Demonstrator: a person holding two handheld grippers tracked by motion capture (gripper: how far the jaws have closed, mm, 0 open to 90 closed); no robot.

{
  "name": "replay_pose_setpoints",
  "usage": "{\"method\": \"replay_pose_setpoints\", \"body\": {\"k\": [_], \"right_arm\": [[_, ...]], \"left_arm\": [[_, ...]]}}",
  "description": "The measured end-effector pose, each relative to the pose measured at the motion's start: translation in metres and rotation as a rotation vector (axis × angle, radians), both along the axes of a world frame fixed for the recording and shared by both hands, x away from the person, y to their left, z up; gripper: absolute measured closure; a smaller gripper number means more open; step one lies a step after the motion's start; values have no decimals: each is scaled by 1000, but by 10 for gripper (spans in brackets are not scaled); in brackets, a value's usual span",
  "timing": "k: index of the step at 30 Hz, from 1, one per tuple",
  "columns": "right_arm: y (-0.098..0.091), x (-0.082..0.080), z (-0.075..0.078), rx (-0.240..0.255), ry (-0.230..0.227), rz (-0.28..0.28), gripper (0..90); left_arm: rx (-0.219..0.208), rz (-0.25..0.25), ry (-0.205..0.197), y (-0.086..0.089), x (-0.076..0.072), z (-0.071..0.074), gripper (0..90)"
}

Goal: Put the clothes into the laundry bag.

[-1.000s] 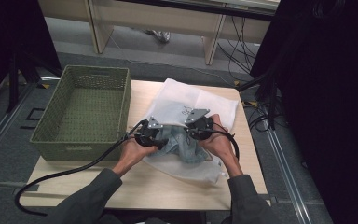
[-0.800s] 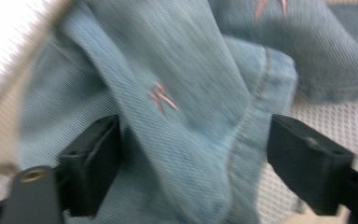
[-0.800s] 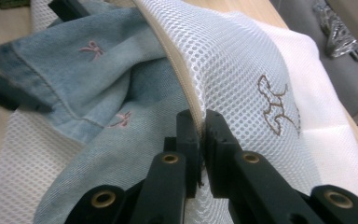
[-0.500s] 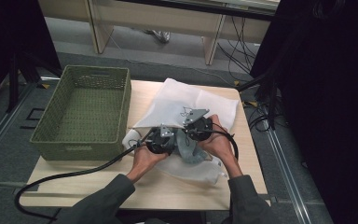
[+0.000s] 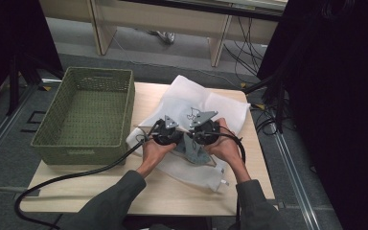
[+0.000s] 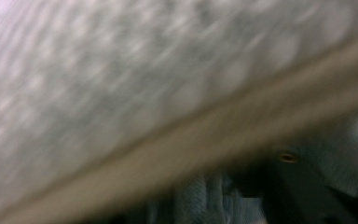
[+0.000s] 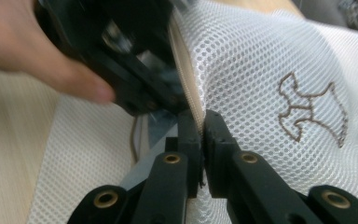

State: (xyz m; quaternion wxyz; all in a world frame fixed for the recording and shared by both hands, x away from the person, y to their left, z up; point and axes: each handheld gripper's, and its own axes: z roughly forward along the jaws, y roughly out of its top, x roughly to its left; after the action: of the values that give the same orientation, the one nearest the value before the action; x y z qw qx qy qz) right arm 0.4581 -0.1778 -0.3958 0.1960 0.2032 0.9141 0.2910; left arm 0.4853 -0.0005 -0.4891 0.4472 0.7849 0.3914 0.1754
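A white mesh bag (image 5: 220, 108) lies on the table with a grey-blue garment (image 5: 191, 152) at its mouth. My right gripper (image 7: 201, 122) is shut on the bag's beige hem (image 7: 186, 79), beside a brown stitched emblem (image 7: 312, 109). In the high view the right gripper (image 5: 203, 130) and left gripper (image 5: 165, 134) sit side by side over the bag. The left gripper's jaws have just been opening. Its own view is a blur of mesh (image 6: 98, 70), hem (image 6: 214, 140) and blue cloth (image 6: 200, 205), so I cannot make out what lies between them.
A green woven basket (image 5: 84, 143) stands on the left half of the wooden table (image 5: 172, 196), close to the bag. A thick black cable (image 5: 76, 175) runs from the left gripper across the table's front left corner. Desk legs and cables stand beyond the far edge.
The left hand and its gripper have slid right, until they sit next to the right gripper. Less of the grey-blue garment shows. The right hand has stayed put.
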Motion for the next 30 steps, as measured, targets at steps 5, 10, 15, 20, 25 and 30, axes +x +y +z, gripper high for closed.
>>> {"method": "replay_pose_setpoints", "body": {"k": [5,10,15,20,25,30], "right_arm": [[-4,1,-2,1,-9,-8,875],[-3,1,-3,1,4,-6,874],[-2,1,-3,10,-1,-14,873],[-1,3,-2,-1,-12,-6,873],[-3,3,0,16,-8,-5,873],[-9,6,2,36,-19,-9,873]], "left_arm": [[101,-94,52,21,-19,8,272],[171,-127,40,39,-40,12,247],[195,-138,76,37,-41,1,374],[142,-129,53,17,-28,-7,729],[133,-118,11,-2,-9,-5,830],[80,-44,-71,-14,5,6,828]]}}
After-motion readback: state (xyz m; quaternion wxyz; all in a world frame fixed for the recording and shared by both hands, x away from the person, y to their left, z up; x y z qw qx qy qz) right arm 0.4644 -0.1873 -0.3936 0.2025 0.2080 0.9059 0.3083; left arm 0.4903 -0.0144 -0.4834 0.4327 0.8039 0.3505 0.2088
